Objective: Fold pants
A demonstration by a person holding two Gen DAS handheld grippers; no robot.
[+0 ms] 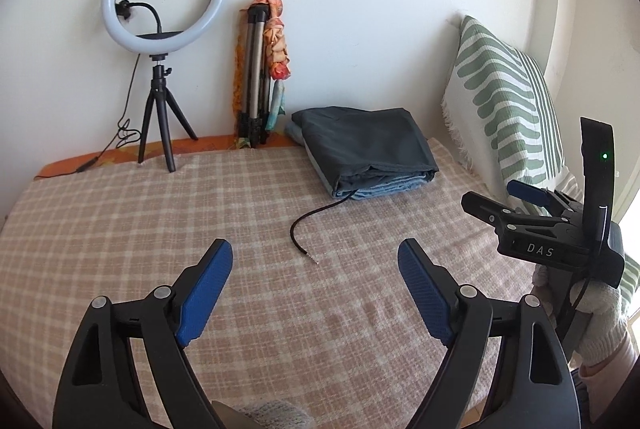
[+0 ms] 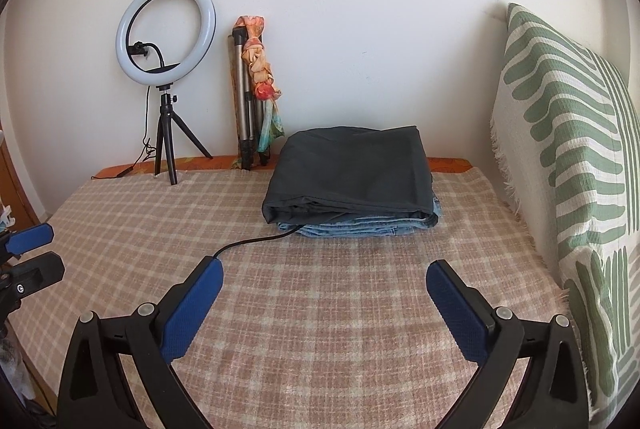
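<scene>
Dark grey pants lie folded at the back of the bed, on top of folded blue jeans. A black drawstring trails from the stack toward me across the checked blanket. My left gripper stands open over bare blanket, well short of the stack. In the right wrist view it shows at the left edge. My right gripper is open too, its left fingertip near the drawstring's end, and nothing is between its pads. It also shows at the right, held by a gloved hand.
A ring light on a small tripod stands at the back left with its cable trailing. A folded tripod draped with an orange scarf leans on the wall. A green-and-white pillow lines the right side.
</scene>
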